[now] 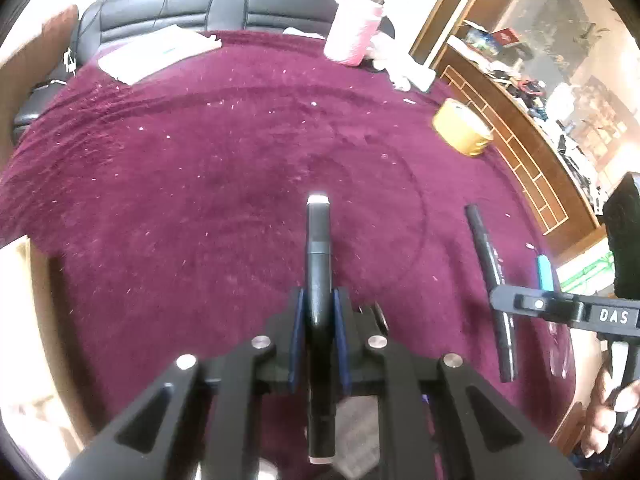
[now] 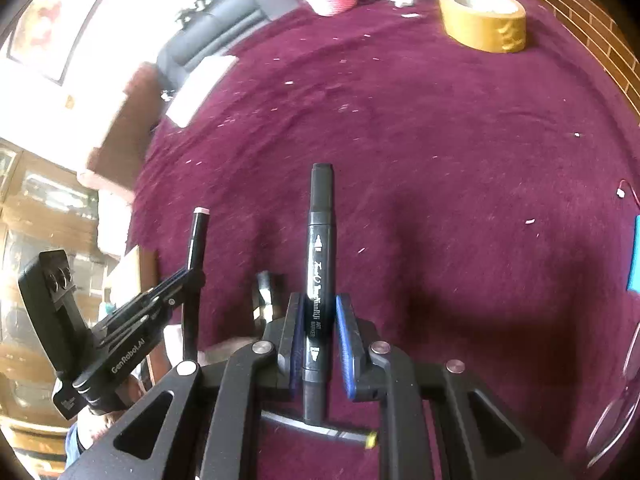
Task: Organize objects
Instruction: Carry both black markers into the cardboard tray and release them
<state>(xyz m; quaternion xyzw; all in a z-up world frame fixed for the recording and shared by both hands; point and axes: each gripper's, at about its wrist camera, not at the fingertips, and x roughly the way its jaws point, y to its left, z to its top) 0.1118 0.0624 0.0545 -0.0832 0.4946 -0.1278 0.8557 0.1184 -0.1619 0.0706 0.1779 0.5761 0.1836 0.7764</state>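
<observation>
In the left wrist view my left gripper (image 1: pixel 319 312) is shut on a black marker with a white end (image 1: pixel 317 240), held above the maroon cloth (image 1: pixel 200 168). At the right of that view my right gripper (image 1: pixel 500 300) is shut on a second black marker (image 1: pixel 482 240). The right wrist view shows that printed black marker (image 2: pixel 321 240) clamped between the blue pads (image 2: pixel 346 332) of my right gripper (image 2: pixel 320 320). My left gripper (image 2: pixel 192 276) shows at the left there with its pale-tipped marker (image 2: pixel 198 236). Another marker (image 2: pixel 320 430) lies on the cloth below.
A yellow tape roll (image 1: pixel 462 128) (image 2: pixel 482 20) and a pink yarn cone (image 1: pixel 352 30) stand at the far side. White papers (image 1: pixel 160 54) lie far left. A blue pen (image 1: pixel 545 272) and glasses (image 2: pixel 616 412) lie at the right. A wooden shelf (image 1: pixel 520 148) borders the right edge.
</observation>
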